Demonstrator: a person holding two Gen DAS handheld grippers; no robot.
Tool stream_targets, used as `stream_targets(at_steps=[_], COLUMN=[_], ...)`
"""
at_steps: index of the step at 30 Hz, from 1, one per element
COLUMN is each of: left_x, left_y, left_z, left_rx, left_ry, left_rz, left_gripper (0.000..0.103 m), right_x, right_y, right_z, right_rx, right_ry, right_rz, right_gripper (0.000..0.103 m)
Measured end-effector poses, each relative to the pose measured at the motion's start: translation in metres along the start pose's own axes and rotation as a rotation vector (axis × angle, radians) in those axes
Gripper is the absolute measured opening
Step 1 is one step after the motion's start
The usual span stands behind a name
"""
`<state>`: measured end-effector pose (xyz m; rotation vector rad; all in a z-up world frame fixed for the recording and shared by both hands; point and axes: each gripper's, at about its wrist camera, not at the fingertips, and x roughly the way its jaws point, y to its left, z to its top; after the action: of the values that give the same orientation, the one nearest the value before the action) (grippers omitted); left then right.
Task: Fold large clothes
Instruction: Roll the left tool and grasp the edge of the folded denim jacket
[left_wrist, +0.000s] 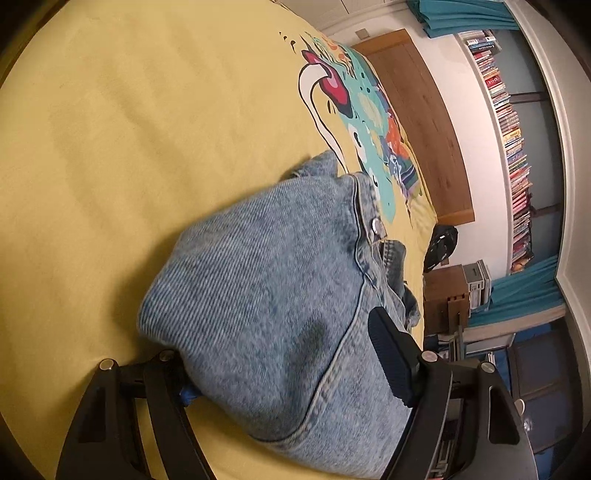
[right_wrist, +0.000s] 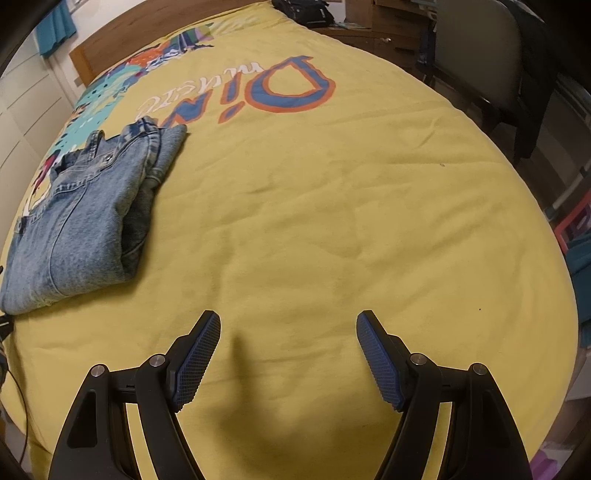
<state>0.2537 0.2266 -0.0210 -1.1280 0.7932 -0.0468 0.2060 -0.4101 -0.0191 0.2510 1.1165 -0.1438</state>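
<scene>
A: Where are the jeans (right_wrist: 79, 218)?

B: Folded into a thick bundle on the yellow bedspread (right_wrist: 332, 221), out toward nine to ten o'clock in the right wrist view. The waistband end points up toward eleven, next to the colourful print (right_wrist: 122, 85) by the headboard (right_wrist: 122, 40).

A: And the right gripper (right_wrist: 288, 356)?

B: It sits over bare bedspread at six o'clock, its blue-padded fingers (right_wrist: 380, 363) spread wide with nothing between them, well apart from the jeans.

A: The left gripper (left_wrist: 291, 373)?

B: In the left wrist view the denim fills the space between its fingers. The pad at four o'clock (left_wrist: 389, 358) lies against the fabric near a seam; the other finger, at seven o'clock, is mostly hidden under the cloth. The jaws stand wide, so I cannot tell whether they are pinching the jeans or just resting around them.

A: Anything else?

B: The metal button (left_wrist: 376, 225) shows at two o'clock on the waistband, and a bookshelf (left_wrist: 513, 147) runs along the far wall at three o'clock.
</scene>
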Motion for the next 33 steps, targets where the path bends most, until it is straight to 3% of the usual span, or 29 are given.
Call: stream_targets(at_steps=[6, 13, 33], left_x=[0.003, 0.003, 0.002], left_y=[0.006, 0.000, -0.050], left_z=[0.004, 0.005, 0.001], left_rx=[-0.034, -0.046, 0.064], left_ry=[-0.005, -0.013, -0.043], left_rz=[0.048, 0.071, 0.121], left_gripper=[0.038, 0.024, 0.013], right_x=[0.004, 0.004, -0.010], right_y=[-0.005, -0.014, -0.042], right_z=[-0.002, -0.005, -0.011], right_rx=[0.006, 0.018, 0.075], right_ry=[0.008, 0.010, -0.021], right_rz=[0.004, 0.007, 0.021], right_gripper=[0.077, 0.077, 0.077])
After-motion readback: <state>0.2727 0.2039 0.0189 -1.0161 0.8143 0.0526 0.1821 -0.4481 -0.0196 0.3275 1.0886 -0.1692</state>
